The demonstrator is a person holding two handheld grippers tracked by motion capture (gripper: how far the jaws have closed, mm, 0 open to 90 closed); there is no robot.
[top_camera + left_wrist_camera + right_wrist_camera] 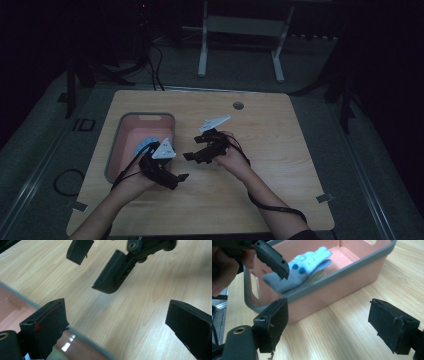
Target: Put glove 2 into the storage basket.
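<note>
Both grippers hang over the wooden table [260, 200] with jaws spread wide and nothing between them. Left gripper [181, 177] sits just beside the near right corner of the pink basket [114, 150], its jaws pointing toward the right gripper [189, 156], and the two sets of jaws stand near each other without touching. In the left gripper view, the basket's grey rim [82, 336] runs under the left jaw, with bare wood ahead. In the right gripper view, a light blue cloth item [297, 270], possibly a sock or mitten with darker blue dots, lies inside the basket, draped up against its near wall. The left gripper's jaw tip hangs just above that cloth, not touching it.
</note>
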